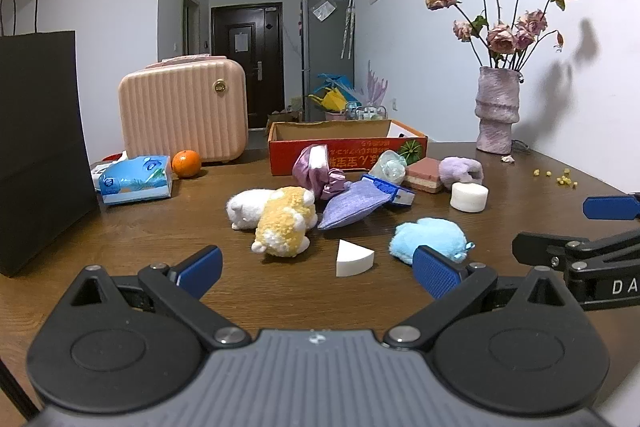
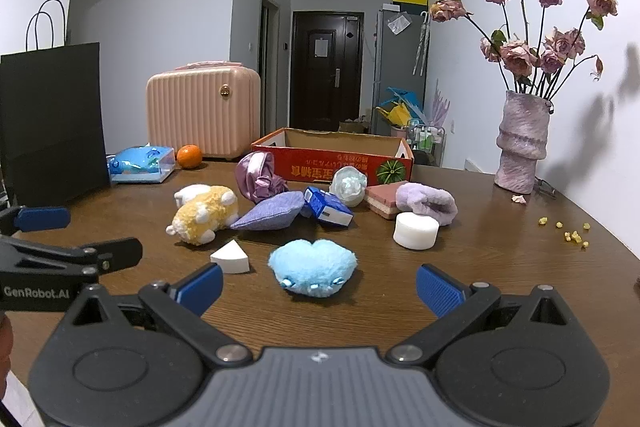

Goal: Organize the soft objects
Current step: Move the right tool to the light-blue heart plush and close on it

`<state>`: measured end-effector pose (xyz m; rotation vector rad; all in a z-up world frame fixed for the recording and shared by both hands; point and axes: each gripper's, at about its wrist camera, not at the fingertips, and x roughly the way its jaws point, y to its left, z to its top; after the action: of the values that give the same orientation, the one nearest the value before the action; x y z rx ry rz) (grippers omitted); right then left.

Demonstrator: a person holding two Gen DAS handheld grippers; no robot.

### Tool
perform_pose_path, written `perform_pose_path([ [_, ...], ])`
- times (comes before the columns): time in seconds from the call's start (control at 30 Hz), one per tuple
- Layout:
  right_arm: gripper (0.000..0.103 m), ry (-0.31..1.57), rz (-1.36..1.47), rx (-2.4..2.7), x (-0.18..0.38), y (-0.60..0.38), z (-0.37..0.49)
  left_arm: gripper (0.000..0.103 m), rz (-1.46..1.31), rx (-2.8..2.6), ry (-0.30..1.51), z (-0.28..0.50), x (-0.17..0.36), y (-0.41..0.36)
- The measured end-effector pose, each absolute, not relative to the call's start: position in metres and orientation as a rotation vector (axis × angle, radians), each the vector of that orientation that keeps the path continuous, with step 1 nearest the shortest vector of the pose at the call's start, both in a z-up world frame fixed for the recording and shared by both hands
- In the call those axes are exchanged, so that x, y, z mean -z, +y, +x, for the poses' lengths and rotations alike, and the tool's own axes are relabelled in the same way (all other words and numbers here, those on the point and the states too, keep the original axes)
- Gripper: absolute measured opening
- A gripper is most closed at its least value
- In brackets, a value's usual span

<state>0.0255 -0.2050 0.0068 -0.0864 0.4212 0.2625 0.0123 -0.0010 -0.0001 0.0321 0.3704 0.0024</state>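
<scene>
Soft things lie scattered on the brown table [image 1: 280, 291] in front of an open red cardboard box [image 1: 348, 147]. Among them are a yellow-and-white plush [image 1: 284, 223], a blue plush [image 2: 313, 267], a white wedge sponge [image 1: 352, 258], a purple pouch [image 2: 269, 213], a white round sponge [image 2: 416, 230] and a lilac fluffy cloth [image 2: 427, 202]. My left gripper [image 1: 318, 273] is open and empty, just short of the wedge sponge. My right gripper [image 2: 319, 285] is open and empty, with the blue plush between and just beyond its fingertips.
A black paper bag [image 1: 38, 147] stands at the left. A pink case [image 1: 184, 113], an orange [image 1: 186, 163] and a blue tissue pack [image 1: 136, 179] sit behind. A vase of dried roses [image 2: 520, 143] stands at the right, with yellow crumbs [image 2: 568, 231] near it.
</scene>
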Motion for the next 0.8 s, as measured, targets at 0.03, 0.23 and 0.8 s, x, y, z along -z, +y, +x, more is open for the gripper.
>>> perform_pose_path([
  [0.03, 0.103, 0.424, -0.087, -0.262, -0.006, -0.205, 0.027, 0.103, 0.032, -0.004, 0.373, 0.015, 0.001, 0.000],
  [0.23, 0.103, 0.450, -0.089, -0.264, 0.000, -0.203, 0.041, 0.103, 0.030, -0.008, 0.393, 0.031, 0.007, 0.002],
  [0.8, 0.103, 0.519, -0.104, -0.274, 0.013, -0.192, 0.087, 0.103, 0.035, -0.002, 0.448, 0.071, 0.016, 0.005],
])
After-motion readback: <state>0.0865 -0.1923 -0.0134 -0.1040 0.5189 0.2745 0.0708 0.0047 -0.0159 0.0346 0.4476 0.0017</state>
